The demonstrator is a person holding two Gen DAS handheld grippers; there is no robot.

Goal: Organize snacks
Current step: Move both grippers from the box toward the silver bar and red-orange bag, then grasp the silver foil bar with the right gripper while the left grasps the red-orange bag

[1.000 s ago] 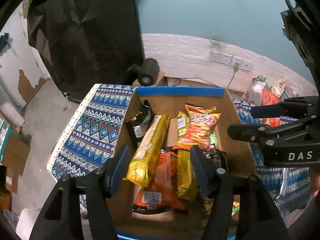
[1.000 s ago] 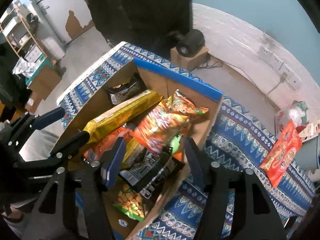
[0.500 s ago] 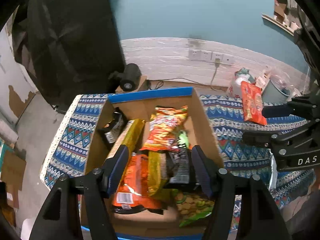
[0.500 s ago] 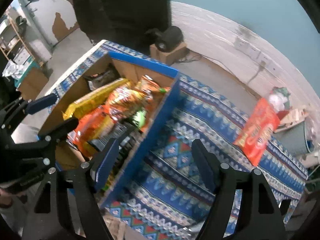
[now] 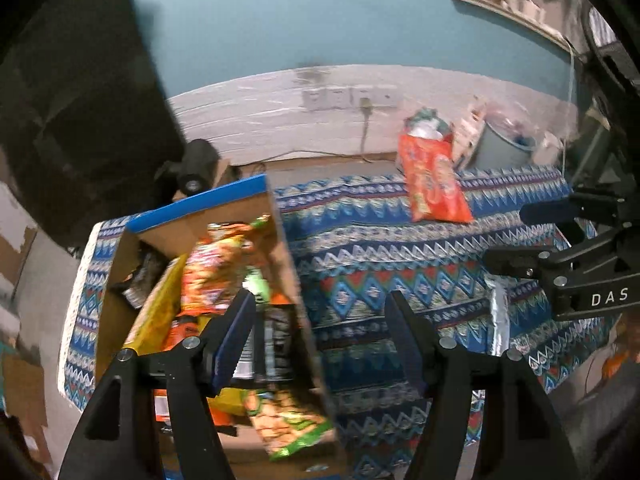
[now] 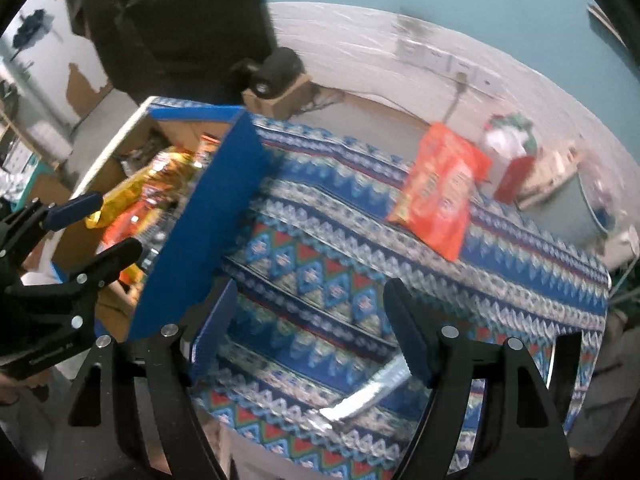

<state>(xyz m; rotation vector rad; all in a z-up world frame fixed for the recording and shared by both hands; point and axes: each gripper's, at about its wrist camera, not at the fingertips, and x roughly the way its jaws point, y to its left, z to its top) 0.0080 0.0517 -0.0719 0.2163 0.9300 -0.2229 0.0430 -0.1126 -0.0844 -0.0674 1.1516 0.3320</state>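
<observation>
A cardboard box (image 5: 294, 280) with a blue rim sits at the table's left end, full of snack packets; it also shows in the right wrist view (image 6: 216, 216). An orange snack bag (image 5: 434, 180) lies flat on the patterned cloth at the far right, also in the right wrist view (image 6: 438, 192). A silver foil packet (image 6: 368, 394) lies near the front edge, also in the left wrist view (image 5: 498, 320). My left gripper (image 5: 320, 338) is open and empty over the box's right wall. My right gripper (image 6: 310, 330) is open and empty above the cloth, right of the box.
The table wears a blue patterned cloth (image 5: 380, 264). Behind it stand a grey bin (image 5: 504, 150), a red-and-white bag (image 6: 508, 148) and a black camera on a small box (image 6: 272, 76). A white panelled wall with sockets runs along the back.
Both grippers have swung right, away from above the box toward the open cloth. The orange bag and foil packet have come into fuller view. Both stay open and empty.
</observation>
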